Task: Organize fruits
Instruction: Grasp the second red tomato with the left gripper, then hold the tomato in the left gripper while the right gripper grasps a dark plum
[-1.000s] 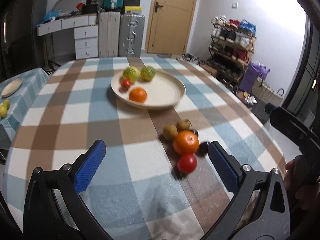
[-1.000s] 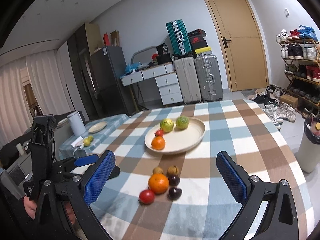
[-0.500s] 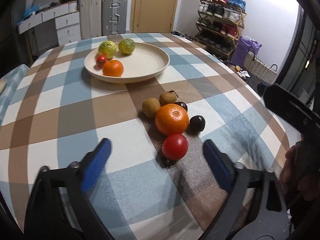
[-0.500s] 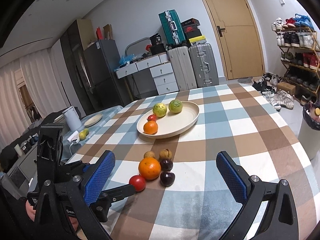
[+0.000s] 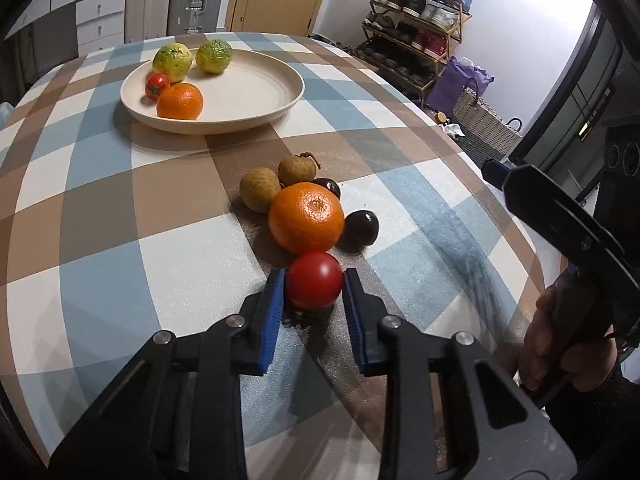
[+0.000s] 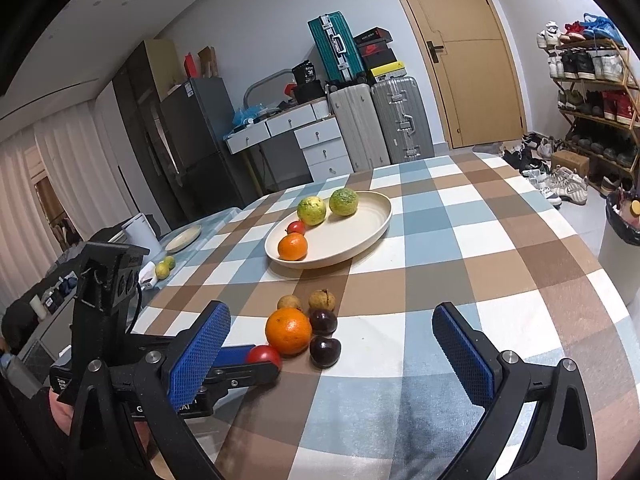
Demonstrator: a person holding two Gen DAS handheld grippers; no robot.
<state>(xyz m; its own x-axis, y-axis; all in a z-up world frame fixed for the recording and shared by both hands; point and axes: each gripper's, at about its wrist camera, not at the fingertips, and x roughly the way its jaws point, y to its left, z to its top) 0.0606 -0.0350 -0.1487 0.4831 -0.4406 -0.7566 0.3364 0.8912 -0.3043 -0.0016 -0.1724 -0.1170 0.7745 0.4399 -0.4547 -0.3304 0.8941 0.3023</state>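
Note:
My left gripper (image 5: 314, 286) is shut on a red tomato (image 5: 314, 280) that rests on the checked tablecloth; it also shows in the right wrist view (image 6: 263, 355). Just beyond it lie an orange (image 5: 306, 218), two brown longans (image 5: 260, 189) and two dark plums (image 5: 361, 228). A cream plate (image 5: 256, 80) farther back holds two green-yellow fruits, a small tomato and an orange (image 5: 180, 101). My right gripper (image 6: 332, 344) is open and empty, held above the near table edge, right of the fruit pile (image 6: 304, 324).
The round table drops off at the right edge toward a shoe rack (image 5: 416, 28) and a woven basket (image 5: 486, 126). A side table with a small plate (image 6: 183, 238) and lemons stands at the left. Suitcases and drawers stand behind.
My left gripper moved forward and down to the red tomato and closed on it. The right gripper stayed open and shifted slightly.

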